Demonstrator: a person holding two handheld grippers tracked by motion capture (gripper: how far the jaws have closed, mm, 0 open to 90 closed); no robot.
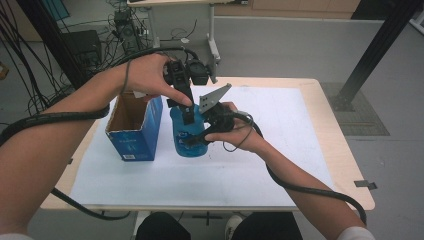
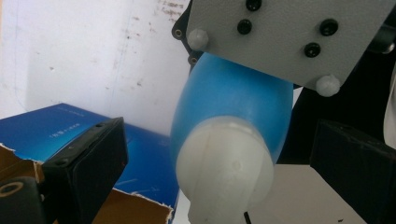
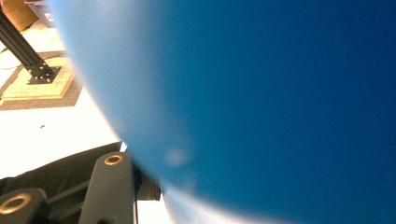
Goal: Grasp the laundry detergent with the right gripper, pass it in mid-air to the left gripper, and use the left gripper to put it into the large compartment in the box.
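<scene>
Blur swallows most of the right gripper view, where the translucent blue plastic bottle (image 3: 261, 107) presses close. Standing on the white table sheet (image 1: 280, 150) beside the open blue cardboard box (image 1: 134, 131), it is clamped by the right gripper (image 1: 197, 136). Left gripper (image 2: 219, 158) jaws stand apart, straddling its white cap (image 2: 224, 163). Box print is illegible.

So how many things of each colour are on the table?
Blue: 2, the blue bottle with a white cap and the open blue cardboard box.
Black: 2, the left gripper and the right gripper.
Total: 4.
</scene>
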